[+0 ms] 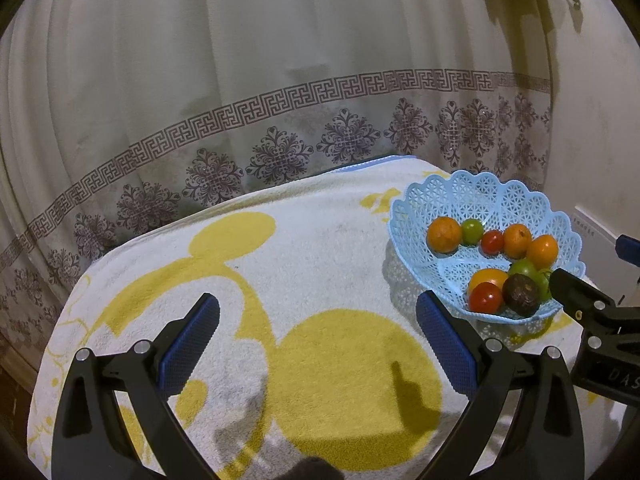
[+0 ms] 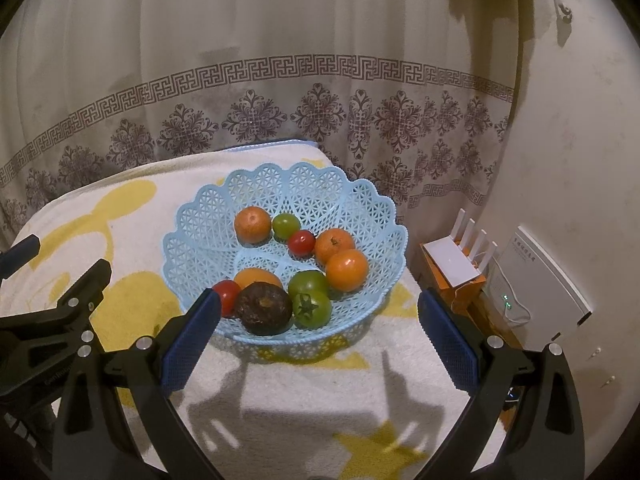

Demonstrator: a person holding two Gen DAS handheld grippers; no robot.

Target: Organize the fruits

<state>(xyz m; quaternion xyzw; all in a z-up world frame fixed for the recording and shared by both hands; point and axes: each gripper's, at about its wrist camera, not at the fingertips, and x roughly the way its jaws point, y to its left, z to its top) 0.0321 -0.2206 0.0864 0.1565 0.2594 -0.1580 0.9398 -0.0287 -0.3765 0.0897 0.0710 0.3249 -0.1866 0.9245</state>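
Observation:
A light-blue lattice basket (image 2: pixel 192 236) stands on a white and yellow towel (image 2: pixel 304 408). It holds several fruits: oranges (image 2: pixel 346 269), red tomatoes (image 2: pixel 301 242), green tomatoes (image 2: pixel 312 309) and a dark brown fruit (image 2: pixel 263 307). My right gripper (image 2: pixel 318 340) is open and empty, just in front of the basket's near rim. In the left wrist view the basket (image 1: pixel 416 208) sits at the right. My left gripper (image 1: pixel 318 336) is open and empty over the towel (image 1: pixel 320 248), left of the basket.
A patterned curtain (image 2: pixel 280 92) hangs close behind the table. To the right, below the table edge, stand a white router (image 2: pixel 454 256) on an orange box and a white wall box (image 2: pixel 540 280). The other gripper's body (image 1: pixel 592 312) reaches in by the basket.

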